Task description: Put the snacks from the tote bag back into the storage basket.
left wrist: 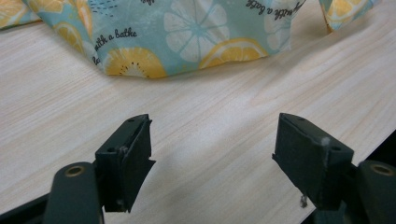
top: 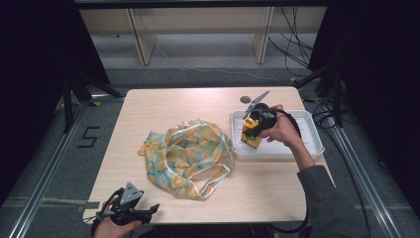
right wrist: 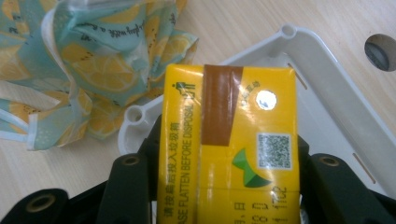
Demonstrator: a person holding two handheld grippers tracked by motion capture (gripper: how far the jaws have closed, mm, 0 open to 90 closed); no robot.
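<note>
The right claw [right wrist: 224, 186] clamps the yellow carton [right wrist: 233, 140] between its jaws above the white tray [right wrist: 327, 88].

A yellow drink carton [right wrist: 243, 140] is clamped between the two black jaws of the right gripper [right wrist: 224, 163], its top end turned away from the camera. A brown strip, a silver foil spot and a printed square code are seen on its upper face. Behind it, the corner of a white tray [right wrist: 327, 60] is seen on the wooden table [right wrist: 233, 28]. A lemon-patterned cloth bag [right wrist: 93, 60] is crumpled just beside the tray, at the upper left.
</note>
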